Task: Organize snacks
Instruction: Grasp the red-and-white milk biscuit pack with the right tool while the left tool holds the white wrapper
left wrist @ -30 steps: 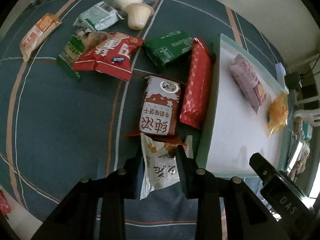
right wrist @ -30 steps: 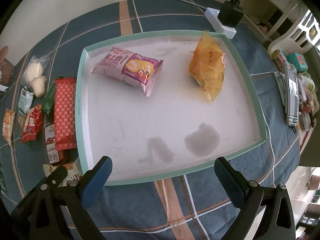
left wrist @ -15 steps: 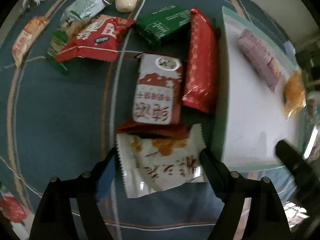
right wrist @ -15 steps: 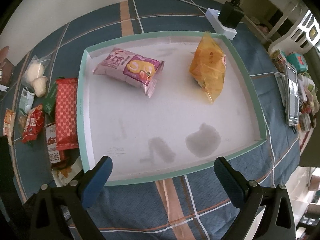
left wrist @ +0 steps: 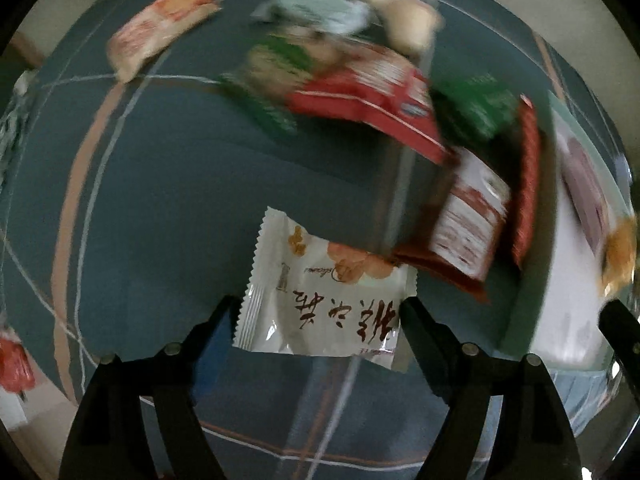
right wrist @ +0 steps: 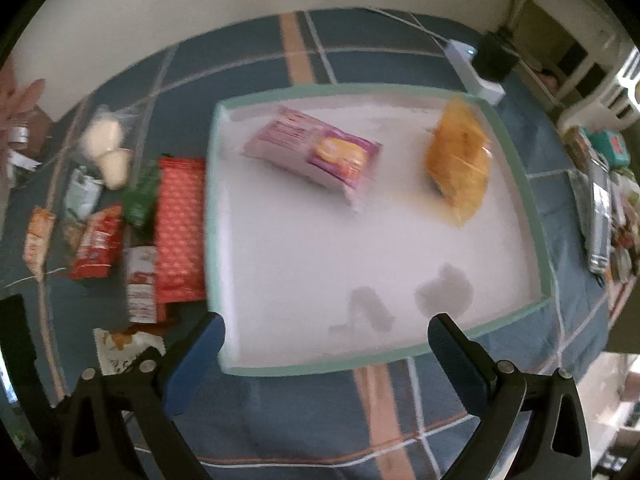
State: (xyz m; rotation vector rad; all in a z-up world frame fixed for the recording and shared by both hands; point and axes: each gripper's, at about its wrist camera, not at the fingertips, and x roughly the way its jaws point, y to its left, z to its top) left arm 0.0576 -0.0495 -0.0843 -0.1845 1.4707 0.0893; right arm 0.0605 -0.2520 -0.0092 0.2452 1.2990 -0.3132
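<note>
A white snack packet with red Chinese writing (left wrist: 324, 296) lies flat on the blue plaid cloth between the fingers of my left gripper (left wrist: 320, 312), which is open around it. The packet also shows in the right wrist view (right wrist: 124, 350). Beyond it lie several blurred snacks: a red-and-white pack (left wrist: 468, 224), a long red pack (left wrist: 528, 184), a red bag (left wrist: 372, 100), a green pack (left wrist: 476, 108). My right gripper (right wrist: 326, 336) is open and empty over the near edge of the white tray (right wrist: 538, 240), which holds a pink packet (right wrist: 316, 152) and an orange bag (right wrist: 460, 164).
A pale orange packet (left wrist: 156, 28) and cream buns (left wrist: 400, 8) lie at the far side of the cloth. A power strip with a plug (right wrist: 480, 68) lies behind the tray. A phone and small items (right wrist: 600, 208) are on the right edge.
My left gripper opened and let the white packet fall flat on the cloth, then swung left. The right gripper shifted so the tray sits more to the right in its view.
</note>
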